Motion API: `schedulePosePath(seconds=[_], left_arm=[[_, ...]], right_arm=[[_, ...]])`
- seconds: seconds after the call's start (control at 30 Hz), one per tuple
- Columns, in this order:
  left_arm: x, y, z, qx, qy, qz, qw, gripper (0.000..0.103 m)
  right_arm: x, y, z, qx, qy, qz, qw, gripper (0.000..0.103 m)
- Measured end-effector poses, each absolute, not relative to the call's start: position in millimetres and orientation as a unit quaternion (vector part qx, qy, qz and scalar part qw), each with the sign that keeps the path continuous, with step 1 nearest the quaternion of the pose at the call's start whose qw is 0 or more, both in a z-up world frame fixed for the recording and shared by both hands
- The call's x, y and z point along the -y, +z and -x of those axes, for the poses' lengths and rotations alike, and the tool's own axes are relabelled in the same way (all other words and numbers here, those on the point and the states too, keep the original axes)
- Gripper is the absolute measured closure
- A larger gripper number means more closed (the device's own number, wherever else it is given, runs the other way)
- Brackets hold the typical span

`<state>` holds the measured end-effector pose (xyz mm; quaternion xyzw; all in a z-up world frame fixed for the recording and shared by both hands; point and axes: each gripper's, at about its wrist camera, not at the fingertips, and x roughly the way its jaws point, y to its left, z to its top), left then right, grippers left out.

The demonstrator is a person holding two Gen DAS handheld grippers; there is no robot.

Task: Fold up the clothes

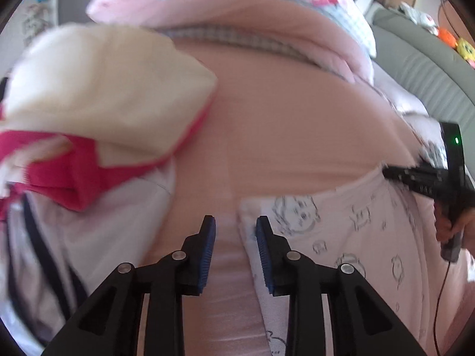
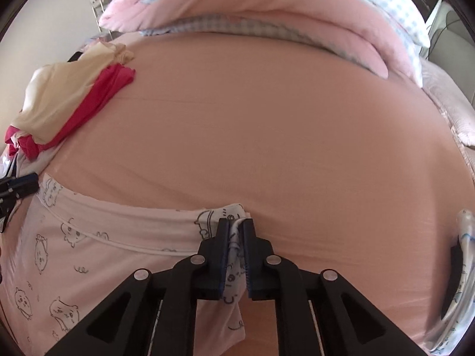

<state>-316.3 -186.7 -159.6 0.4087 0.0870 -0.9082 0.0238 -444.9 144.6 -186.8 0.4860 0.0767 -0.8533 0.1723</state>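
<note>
A pale pink garment printed with small cartoon animals lies on the peach bedsheet. My left gripper is open, its right pad touching the garment's left corner. The right gripper also shows in the left wrist view at the garment's far corner. In the right wrist view my right gripper is shut on a bunched corner of the same garment, which spreads to the left. The left gripper shows at the garment's left corner.
A pile of cream and magenta clothes lies to the left on the bed; it also shows in the right wrist view. A folded pink and blue checked quilt lies across the back. A grey padded edge runs along the right.
</note>
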Motion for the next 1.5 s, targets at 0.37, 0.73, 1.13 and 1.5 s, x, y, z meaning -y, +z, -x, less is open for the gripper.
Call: schedulePosePath(seconds=[0.37, 0.73, 1.13, 1.5], left_arm=[[120, -132, 283, -0.011, -0.893, -0.45, -0.016, 0.078], [75, -143, 127, -0.139, -0.846, -0.515, 0.018, 0.078], [93, -184, 62, -0.36, -0.788, -0.498, -0.04, 0.079], [90, -164, 64, -0.353, -0.822, -0.439, -0.084, 0.082]], right_arm=[[-153, -119, 329, -0.019, -0.861, -0.47, 0.192, 0.064], [-112, -146, 124, -0.075, -0.827, -0.502, 0.243, 0.064], [-74, -154, 65, -0.173, -0.838, -0.454, 0.247, 0.058], [-97, -172, 80, -0.099, -0.855, -0.477, 0.181, 0.078]])
